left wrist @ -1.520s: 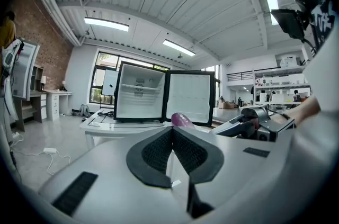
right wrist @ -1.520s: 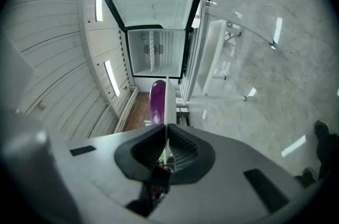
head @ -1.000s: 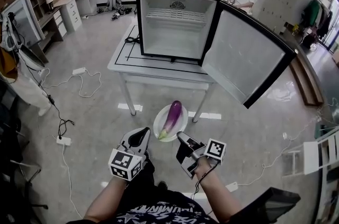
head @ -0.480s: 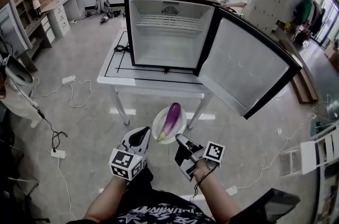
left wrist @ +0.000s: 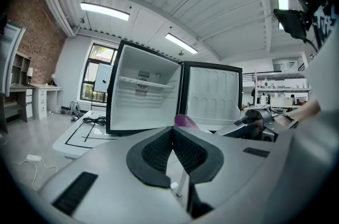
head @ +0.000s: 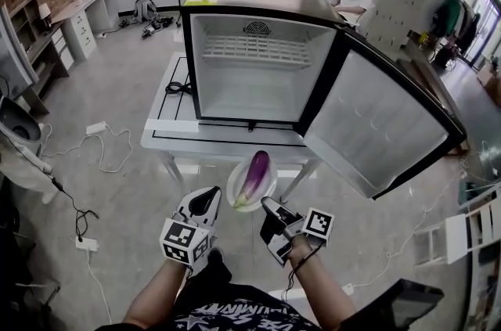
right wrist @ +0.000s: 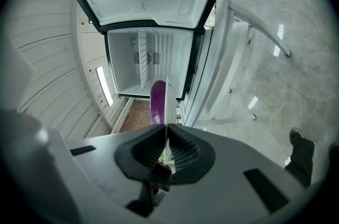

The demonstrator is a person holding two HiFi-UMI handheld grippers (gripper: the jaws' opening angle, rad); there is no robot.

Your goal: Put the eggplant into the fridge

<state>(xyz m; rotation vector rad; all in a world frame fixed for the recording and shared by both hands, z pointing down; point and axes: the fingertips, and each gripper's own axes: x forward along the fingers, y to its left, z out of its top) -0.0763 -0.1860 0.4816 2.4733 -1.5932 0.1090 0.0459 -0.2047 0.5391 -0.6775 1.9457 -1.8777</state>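
Pinched opposite rims of plate (head: 236, 182) with left gripper (head: 209, 198) and right gripper (head: 268, 205), both clamped on it; held eggplant (head: 254, 174) level, likely for carrying into open fridge (head: 254, 83).

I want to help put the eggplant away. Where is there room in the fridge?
The floor of the fridge below the wire shelf is bare from wall to wall, the roomiest spot. The shelf is bare too, but close under the ceiling. Nothing inside is crowded. The strip of table before the fridge is narrow.
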